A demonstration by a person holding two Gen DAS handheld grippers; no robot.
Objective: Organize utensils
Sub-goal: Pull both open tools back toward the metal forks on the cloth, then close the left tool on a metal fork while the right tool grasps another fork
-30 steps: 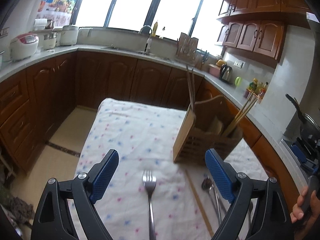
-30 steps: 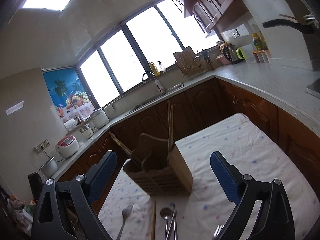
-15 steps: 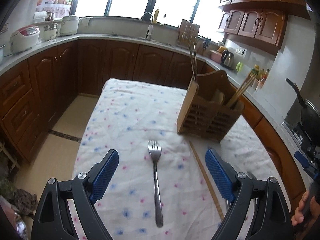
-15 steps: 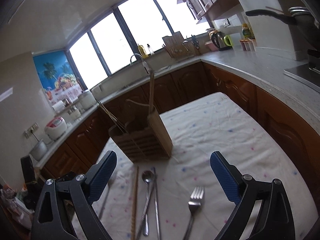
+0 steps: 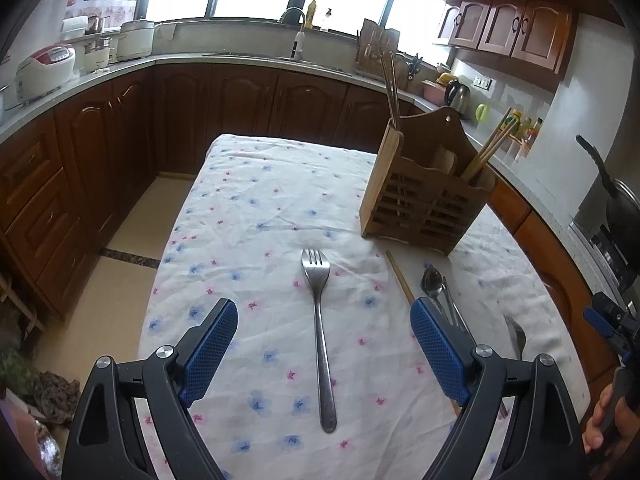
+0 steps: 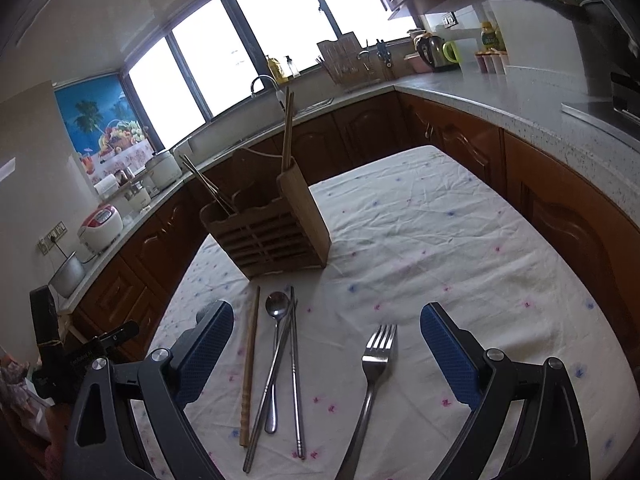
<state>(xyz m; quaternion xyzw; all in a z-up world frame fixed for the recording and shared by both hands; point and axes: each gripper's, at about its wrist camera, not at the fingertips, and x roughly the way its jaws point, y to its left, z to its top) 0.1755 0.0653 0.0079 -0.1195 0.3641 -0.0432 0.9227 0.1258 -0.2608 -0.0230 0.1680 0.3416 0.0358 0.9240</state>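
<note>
A wooden utensil holder [image 5: 424,204] stands on the flowered tablecloth [image 5: 260,208] with chopsticks upright in its end slots. A steel fork [image 5: 320,320] lies in front of it, tines away from me, in line between the spread fingers of my left gripper [image 5: 324,344], which is open and empty above the cloth. In the right wrist view, the holder [image 6: 272,232] has a wooden chopstick [image 6: 250,364], a spoon [image 6: 276,308], metal chopsticks [image 6: 294,360] and a second fork [image 6: 376,364] before it. My right gripper [image 6: 326,348] hangs open over them, holding nothing.
Dark wood cabinets and a grey counter [image 5: 240,60] wrap around the table on three sides. A rice cooker [image 5: 44,68] and a kettle [image 6: 434,50] stand on the counter. A hand [image 5: 600,420] grips the right tool at the table's right edge. Floor [image 5: 132,240] lies left of the table.
Both views have tipped down toward the table. The left fork now shows whole between the left fingers. The right gripper has sunk, and the spoon, chopsticks and second fork have come into full view.
</note>
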